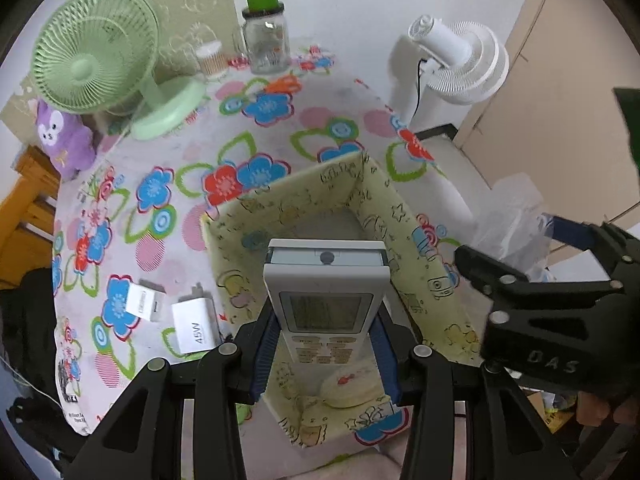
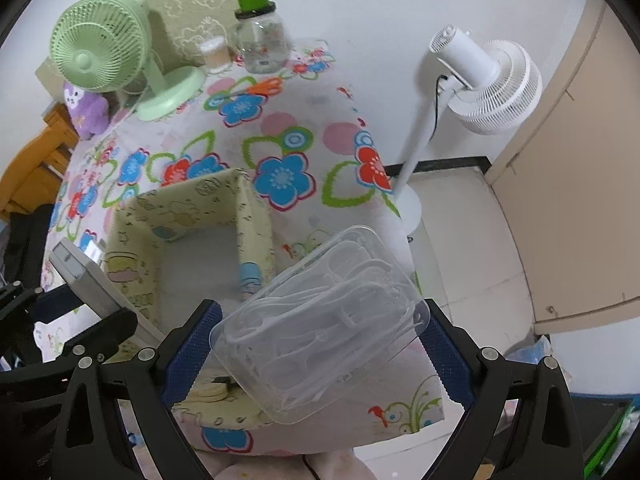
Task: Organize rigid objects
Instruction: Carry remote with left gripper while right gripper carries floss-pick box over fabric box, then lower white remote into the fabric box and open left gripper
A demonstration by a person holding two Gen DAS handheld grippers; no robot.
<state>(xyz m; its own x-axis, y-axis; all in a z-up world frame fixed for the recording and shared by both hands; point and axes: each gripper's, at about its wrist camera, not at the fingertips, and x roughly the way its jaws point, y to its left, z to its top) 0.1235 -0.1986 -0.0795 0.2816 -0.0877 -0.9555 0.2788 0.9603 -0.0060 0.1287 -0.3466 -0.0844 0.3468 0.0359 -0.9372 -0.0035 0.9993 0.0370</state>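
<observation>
My left gripper [image 1: 326, 354] is shut on a white remote control [image 1: 326, 296] with a grey screen, held over the open yellow cartoon-print storage box [image 1: 304, 188]. A round cream object [image 1: 350, 390] lies on the box floor below the remote. My right gripper [image 2: 320, 352] is shut on a clear plastic case of white floss picks [image 2: 324, 320], held above the box's right wall [image 2: 256, 224]. The remote [image 2: 86, 280] shows at the left in the right wrist view; the right gripper's black body [image 1: 552, 312] shows at the right in the left wrist view.
On the flowered tablecloth [image 1: 168, 184] lie two white chargers [image 1: 196, 330] [image 1: 146, 300] left of the box. At the back stand a green desk fan [image 1: 96, 52], a purple plush [image 1: 64, 136], a glass jar with green lid [image 1: 266, 36] and a cotton-swab tub [image 1: 210, 58]. A white floor fan [image 2: 484, 84] stands right of the table.
</observation>
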